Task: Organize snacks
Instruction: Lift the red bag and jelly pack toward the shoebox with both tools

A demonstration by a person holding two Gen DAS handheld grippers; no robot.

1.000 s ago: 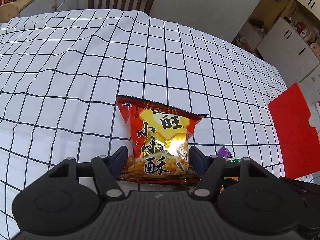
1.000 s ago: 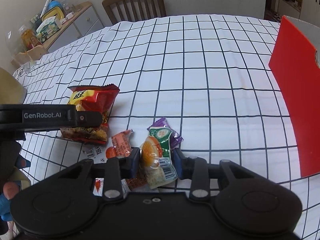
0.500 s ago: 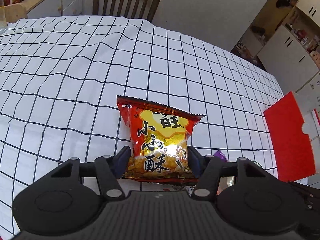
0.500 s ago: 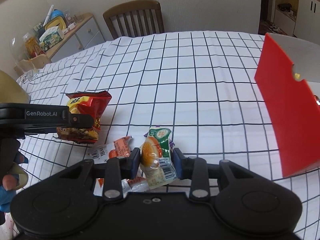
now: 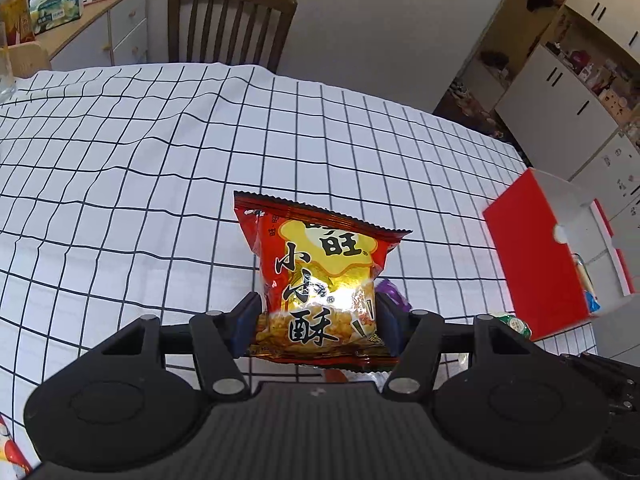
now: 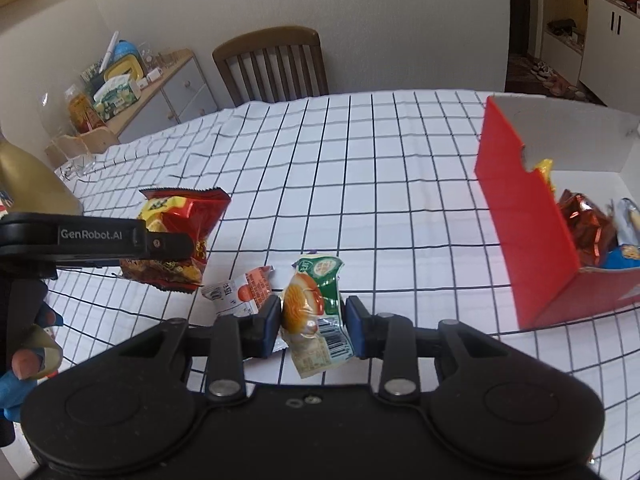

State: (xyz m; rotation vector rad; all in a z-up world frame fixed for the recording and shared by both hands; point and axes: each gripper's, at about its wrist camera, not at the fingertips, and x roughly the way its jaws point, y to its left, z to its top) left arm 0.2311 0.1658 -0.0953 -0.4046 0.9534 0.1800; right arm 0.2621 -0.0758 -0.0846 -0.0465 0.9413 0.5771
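Left wrist view is showing the left claw (image 5: 316, 320) clamping its two jaws on the lower half of one red and gold snack bag (image 5: 320, 276), which is standing upright between them, its crimped top edge pointing away from the camera. Behind it, the table (image 5: 120, 184) is wearing a white cloth with a black grid. To the right of the bag, a purple wrapper (image 5: 394, 296) is peeking out, mostly hidden. Farther right, one red box (image 5: 536, 256) with white inner walls is sitting near the table edge, partly cut off by the frame. One wooden chair (image 5: 230, 20) is standing at the far side.

Right wrist view is showing, from the left, a hand (image 6: 28, 344) partly cut off at the frame edge, holding the left claw (image 6: 172, 246), which is gripping the same red snack bag (image 6: 180, 232) clear of the cloth. One small orange and white packet (image 6: 244, 292) is lying on the table just beside the right claw. In the centre, the right claw (image 6: 314, 320) is pinching one green and orange wrapped snack (image 6: 316, 308) between its jaws. On the right, the open red box (image 6: 524, 220) is holding several wrapped snacks; their exact number is hard to make out.
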